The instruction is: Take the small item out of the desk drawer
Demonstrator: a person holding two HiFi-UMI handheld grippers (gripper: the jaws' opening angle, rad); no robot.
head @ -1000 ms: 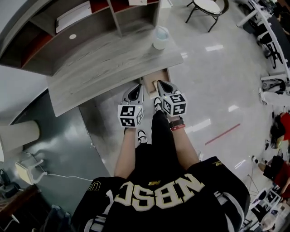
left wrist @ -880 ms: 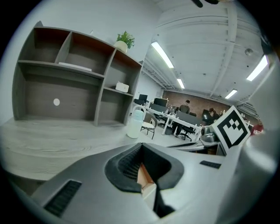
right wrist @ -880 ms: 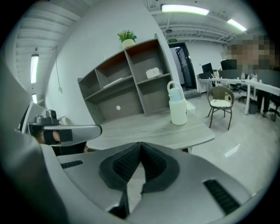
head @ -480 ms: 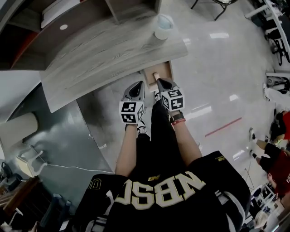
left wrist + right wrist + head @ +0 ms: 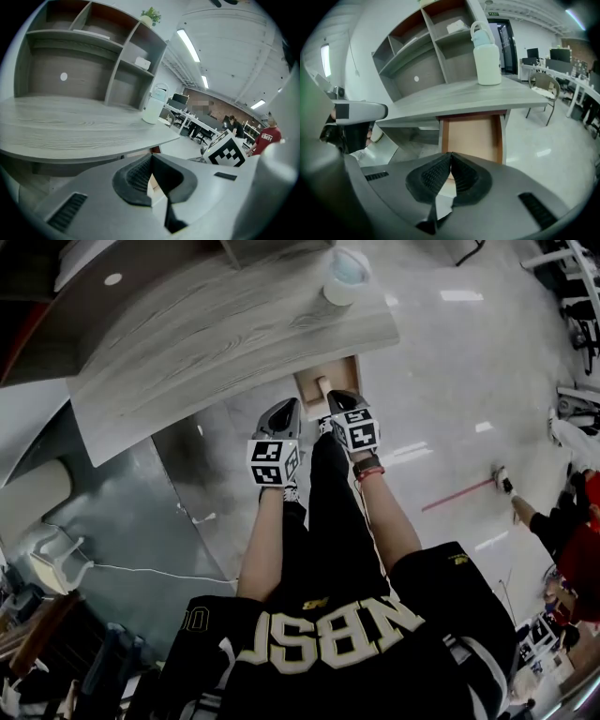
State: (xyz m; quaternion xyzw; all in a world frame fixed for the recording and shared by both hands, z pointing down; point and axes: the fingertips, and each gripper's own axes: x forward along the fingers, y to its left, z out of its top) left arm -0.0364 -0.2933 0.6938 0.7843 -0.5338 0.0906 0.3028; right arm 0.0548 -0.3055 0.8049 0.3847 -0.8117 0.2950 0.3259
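The open drawer (image 5: 347, 371) sticks out from under the grey desk (image 5: 216, 334), and its light brown bottom (image 5: 473, 136) fills the middle of the right gripper view. In the head view a small pale item (image 5: 322, 386) lies in the drawer. My right gripper (image 5: 335, 397) is shut and empty at the drawer's near edge, its jaws (image 5: 451, 154) closed in front of the drawer. To the left of the drawer, below the desk edge, my left gripper (image 5: 284, 409) is also shut with nothing in it, tips together (image 5: 151, 155).
A white bottle with a pale blue lid (image 5: 345, 277) stands on the desk's right end above the drawer. Shelving (image 5: 440, 42) rises at the back of the desk. My legs and shoes (image 5: 292, 491) are under the grippers. People sit at the right (image 5: 572, 549).
Both grippers have sunk toward the drawer, which now shows more fully above the right gripper. The desk has shifted up in the head view. A person's foot has appeared at the right.
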